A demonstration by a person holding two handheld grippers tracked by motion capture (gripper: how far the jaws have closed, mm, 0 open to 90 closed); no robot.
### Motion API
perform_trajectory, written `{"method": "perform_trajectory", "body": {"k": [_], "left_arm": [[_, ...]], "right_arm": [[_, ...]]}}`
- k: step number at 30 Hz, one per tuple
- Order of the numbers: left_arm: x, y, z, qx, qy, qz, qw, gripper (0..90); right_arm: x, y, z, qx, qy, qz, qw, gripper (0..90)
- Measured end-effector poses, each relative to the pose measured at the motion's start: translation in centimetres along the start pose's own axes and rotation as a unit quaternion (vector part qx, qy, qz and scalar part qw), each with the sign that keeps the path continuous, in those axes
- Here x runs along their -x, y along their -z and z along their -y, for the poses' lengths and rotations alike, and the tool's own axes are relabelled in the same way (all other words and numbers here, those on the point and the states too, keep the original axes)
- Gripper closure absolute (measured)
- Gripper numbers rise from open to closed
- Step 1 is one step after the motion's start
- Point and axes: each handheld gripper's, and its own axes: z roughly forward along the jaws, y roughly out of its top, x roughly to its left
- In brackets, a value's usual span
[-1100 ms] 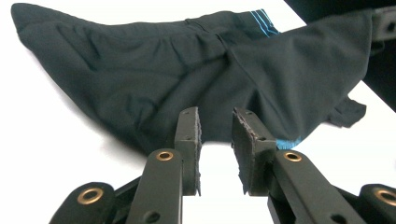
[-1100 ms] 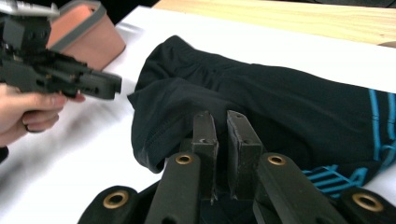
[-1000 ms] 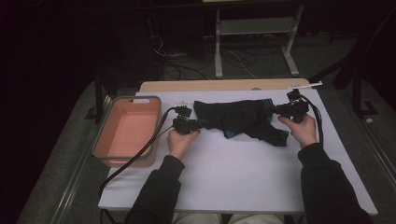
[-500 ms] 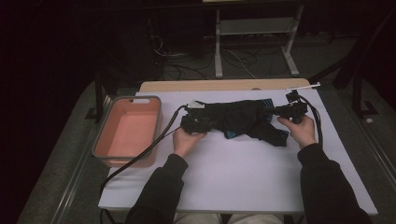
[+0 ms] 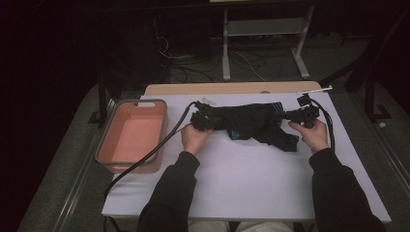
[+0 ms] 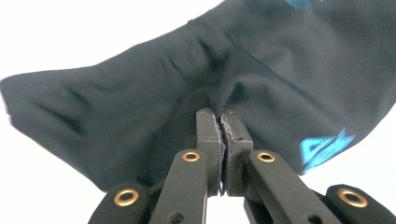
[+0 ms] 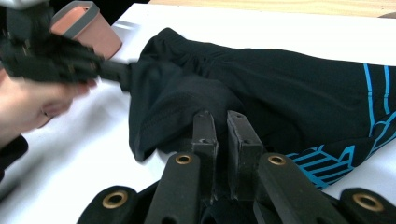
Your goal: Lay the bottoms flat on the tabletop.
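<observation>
On the left side of the white table point(image 5: 251, 179) stands an orange-pink tub point(image 5: 130, 137) with a grey rim, near the left edge, and a black cable runs beside its right wall toward the near edge. Just right of the tub, the person's left hand point(image 5: 193, 137) holds the left gripper point(image 5: 205, 121), which points to the right into the left end of the dark garment point(image 5: 251, 123). From the left gripper view, its jaws have just been closing and now stand pressed together on a fold of the black cloth point(image 6: 140, 107); a thin pinch of fabric is between the pads point(image 6: 211, 135), and the cloth rises in wrinkles around them. A small blue print point(image 6: 324, 147) shows on the cloth to the right of the jaws.

The garment lies in the far middle of the table, stretched between both grippers, black with blue stripes and a blue pattern at its right part. It rests on the table surface, and one dark end hangs toward the near right.

At the right, the right hand point(image 5: 314, 135) holds the right gripper point(image 5: 290, 116), pointing left into the right end of the garment. From the right gripper view, its jaws point(image 7: 222, 135) stand close together with the black fabric bunched around and between them, so it pinches the garment too.
</observation>
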Motion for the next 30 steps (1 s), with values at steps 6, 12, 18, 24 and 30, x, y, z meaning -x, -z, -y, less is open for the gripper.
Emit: {"method": "perform_trajectory", "body": {"k": [6, 12, 18, 24, 30], "left_arm": [[-2.9, 0.2, -1.3, 0.015, 0.077, -0.007, 0.9969, 87.9], [-3.4, -2.2, -0.4, 0.016, 0.098, -0.019, 0.9949, 87.8], [-3.4, -3.7, 0.8, 0.005, 0.097, -0.015, 0.9951, 86.8], [-2.0, -2.0, -0.1, 0.027, 0.056, -0.018, 0.9979, 75.0], [0.3, 0.2, -0.3, 0.048, 0.013, 0.000, 0.9988, 69.7]], "right_arm": [[0.4, 0.3, 0.0, 0.012, -0.013, -0.016, 0.9997, 81.7], [1.0, 0.0, 0.2, 0.009, -0.022, -0.015, 0.9996, 81.8], [1.7, -0.5, 0.6, -0.003, -0.034, 0.000, 0.9994, 81.8], [2.5, -0.3, 0.9, 0.001, -0.049, 0.003, 0.9988, 81.8], [2.9, -0.2, 1.1, 0.002, -0.058, 0.005, 0.9983, 81.7]]}}
